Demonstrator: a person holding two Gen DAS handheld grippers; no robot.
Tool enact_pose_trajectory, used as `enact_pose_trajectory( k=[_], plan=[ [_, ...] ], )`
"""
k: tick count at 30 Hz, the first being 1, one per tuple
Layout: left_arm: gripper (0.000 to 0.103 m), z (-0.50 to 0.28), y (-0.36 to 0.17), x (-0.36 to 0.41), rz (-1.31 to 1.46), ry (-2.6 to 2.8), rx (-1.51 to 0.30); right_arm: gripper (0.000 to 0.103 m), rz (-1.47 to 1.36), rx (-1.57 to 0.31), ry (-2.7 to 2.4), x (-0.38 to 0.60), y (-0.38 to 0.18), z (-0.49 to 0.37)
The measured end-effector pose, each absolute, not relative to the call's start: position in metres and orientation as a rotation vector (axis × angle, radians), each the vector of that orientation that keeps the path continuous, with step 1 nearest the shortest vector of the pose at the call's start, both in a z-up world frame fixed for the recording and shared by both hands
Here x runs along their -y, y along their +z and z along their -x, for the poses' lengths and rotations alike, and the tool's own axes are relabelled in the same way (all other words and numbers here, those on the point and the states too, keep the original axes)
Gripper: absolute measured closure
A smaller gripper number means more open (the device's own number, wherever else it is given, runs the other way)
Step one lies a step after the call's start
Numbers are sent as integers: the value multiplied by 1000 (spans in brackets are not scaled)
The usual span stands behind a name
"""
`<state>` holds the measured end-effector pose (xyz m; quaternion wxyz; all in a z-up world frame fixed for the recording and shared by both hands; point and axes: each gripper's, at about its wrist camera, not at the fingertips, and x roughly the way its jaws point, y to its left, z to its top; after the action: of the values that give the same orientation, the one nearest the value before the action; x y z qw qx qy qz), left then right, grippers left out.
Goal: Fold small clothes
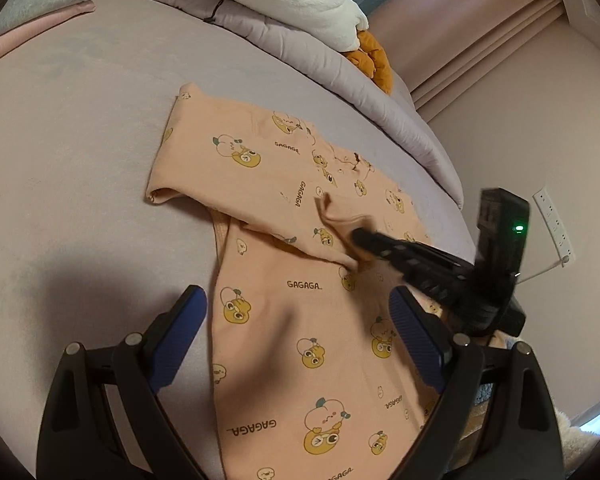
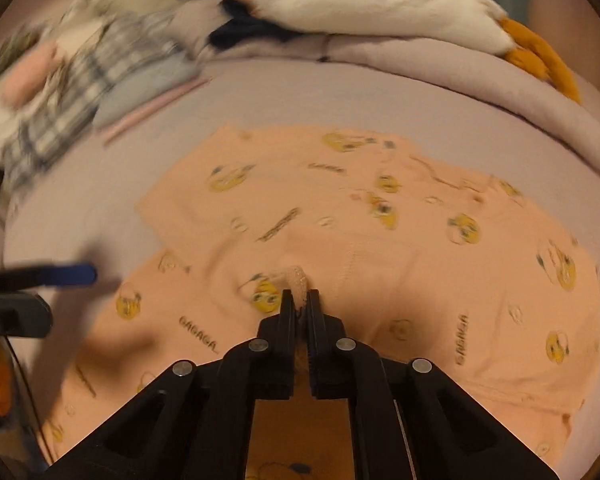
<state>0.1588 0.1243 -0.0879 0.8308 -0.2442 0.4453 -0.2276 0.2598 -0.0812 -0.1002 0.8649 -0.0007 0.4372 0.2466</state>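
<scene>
Garment: peach printed top [image 1: 300, 320] flat on bed [image 1: 80, 160] — sleeve crossed for folding.
Right tool [image 2: 302, 300]: clamped on fabric fold.
Left tool [image 1: 296, 320]: apart — empty.

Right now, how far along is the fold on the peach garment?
Done: one part of the peach garment already lies folded across its top. In hand: the right gripper is shut on a pinch of fabric near the middle; the left gripper is open above the lower part, holding nothing. Left: the long lower section is still spread flat on the bed, unfolded.
</scene>
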Motion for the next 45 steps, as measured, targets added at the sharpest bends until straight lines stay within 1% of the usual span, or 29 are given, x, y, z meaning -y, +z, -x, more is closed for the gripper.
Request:
enact_pose_trajectory(
  k=[3, 6, 7, 8, 9, 10, 11, 14, 16, 17, 18, 19, 22, 24, 27, 29, 32, 35, 36, 37, 39, 40, 41, 43, 45],
  plan=[
    [10, -158, -92, -124, 523, -481, -946, 97, -196, -891, 480, 126, -96, -253],
    [10, -159, -96, -125, 536, -479, -950, 97, -387, -915, 505, 167, -103, -248],
    [10, -160, -97, -125, 540, -475, -953, 91, -435, -931, 510, 178, -107, -247],
    [10, -160, -97, -125, 544, -472, -955, 79, -470, -951, 508, 189, -113, -246],
    [10, -161, -98, -125, 549, -471, -956, 71, -486, -959, 496, 195, -117, -244],
    [10, -161, -98, -124, 551, -471, -956, 61, -499, -962, 487, 198, -118, -244],
    [10, -161, -98, -124, 550, -470, -956, 60, -527, -965, 490, 202, -122, -245],
    [10, -161, -97, -121, 541, -467, -960, 60, -556, -960, 505, 196, -124, -254],
    [10, -161, -96, -119, 530, -462, -966, 62, -513, -982, 485, 186, -125, -262],
    [10, -161, -96, -119, 524, -459, -968, 78, -474, -984, 474, 181, -123, -264],
    [10, -161, -96, -118, 519, -456, -969, 91, -436, -992, 466, 174, -120, -266],
    [10, -162, -95, -118, 515, -454, -971, 98, -377, -999, 447, 169, -115, -267],
    [10, -164, -93, -118, 505, -449, -972, 98, -325, -946, 442, 178, -87, -270],
    [10, -166, -94, -117, 500, -449, -973, 98, -333, -917, 419, 201, -65, -279],
    [10, -172, -97, -114, 501, -451, -978, 98, -317, -907, 339, 237, -49, -293],
    [10, -177, -100, -113, 506, -454, -982, 98, -316, -944, 300, 253, -54, -302],
    [10, -185, -102, -108, 503, -454, -990, 98, -309, -1041, 273, 263, -78, -312],
    [10, -197, -96, -101, 494, -466, -984, 98, -231, -1093, 163, 265, -99, -318],
    [10, -201, -93, -98, 485, -471, -978, 94, -235, -1105, 142, 269, -103, -320],
    [10, -206, -90, -94, 469, -472, -970, 92, -245, -1105, 131, 272, -105, -321],
    [10, -217, -85, -87, 439, -478, -962, 91, -245, -1064, 113, 275, -100, -318],
    [10, -223, -83, -82, 420, -477, -956, 87, -217, -1022, 81, 277, -93, -315],
    [10, -230, -82, -78, 404, -475, -955, 86, -196, -990, 55, 276, -88, -311],
    [11, -243, -84, -72, 381, -469, -953, 86, -189, -935, 69, 274, -75, -306],
    [12, -253, -87, -63, 353, -480, -952, 86, -209, -925, 151, 272, -72, -301]
  ],
)
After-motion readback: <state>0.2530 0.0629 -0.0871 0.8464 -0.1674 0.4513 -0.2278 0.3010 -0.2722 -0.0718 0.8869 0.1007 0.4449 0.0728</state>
